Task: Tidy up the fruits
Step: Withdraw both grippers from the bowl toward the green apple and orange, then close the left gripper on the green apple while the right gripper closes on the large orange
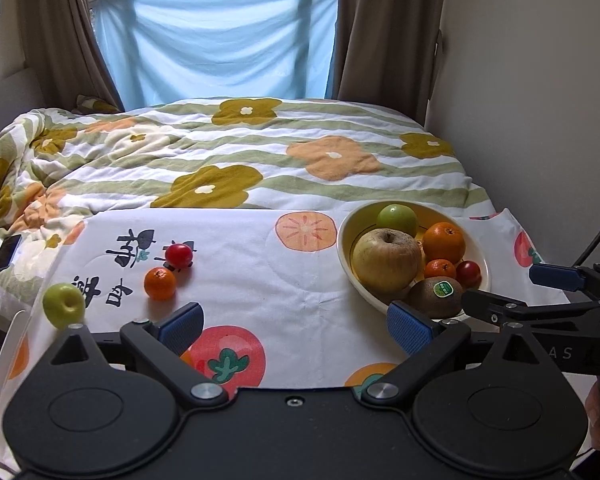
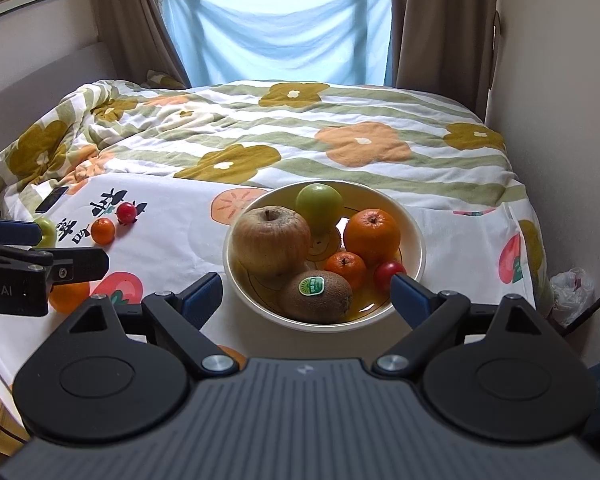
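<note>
Left wrist view: left gripper (image 1: pixel 296 326) spread wide, nothing between pads; bowl (image 1: pixel 346 256) ahead right. Right wrist view: right gripper (image 2: pixel 306 294) spread wide, kiwi (image 2: pixel 318 296) in the bowl, between the fingers, untouched.

Left wrist: looking downward over the cloth left of the bowl (image 1: pixel 350 240). Right wrist: close above the bowl (image 2: pixel 416 236), facing the window. Shared: bowl, bedding.
</note>
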Demonstrator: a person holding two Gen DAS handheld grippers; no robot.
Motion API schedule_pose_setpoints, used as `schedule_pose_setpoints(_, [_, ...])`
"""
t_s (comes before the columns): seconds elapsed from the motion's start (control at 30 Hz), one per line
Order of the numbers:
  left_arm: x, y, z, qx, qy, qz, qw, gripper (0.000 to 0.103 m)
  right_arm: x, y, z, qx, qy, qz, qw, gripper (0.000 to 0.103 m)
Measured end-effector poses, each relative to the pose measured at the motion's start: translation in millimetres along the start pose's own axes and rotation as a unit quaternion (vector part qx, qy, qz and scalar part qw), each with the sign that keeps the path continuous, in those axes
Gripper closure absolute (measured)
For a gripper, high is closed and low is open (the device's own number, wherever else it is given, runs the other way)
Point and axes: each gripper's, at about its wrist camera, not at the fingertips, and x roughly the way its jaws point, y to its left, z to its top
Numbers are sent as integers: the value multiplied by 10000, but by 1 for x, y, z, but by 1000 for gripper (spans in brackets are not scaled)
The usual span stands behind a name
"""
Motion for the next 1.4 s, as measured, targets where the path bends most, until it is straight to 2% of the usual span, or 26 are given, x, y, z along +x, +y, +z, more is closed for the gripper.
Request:
schedule_pose_setpoints(0.3, [-39,36,-13,-335,-171,505,9980,3,-15,31,8,-35,-27,432,9991,0])
schedule_pose_setpoints(0.73, [-50,114,-25,-502,-119,680,9963,3,-10,116,8,-129,125,689,9975,0])
schedule_pose_setpoints(1.03, [-26,174,-28,-416,41,676,9968,3,16,173,2,79,324,649,9973,0])
schedule_pose_setpoints(1.4, [25,220,-29,-101,254,584,9979,3,61,223,-9,366,553,482,9966,0])
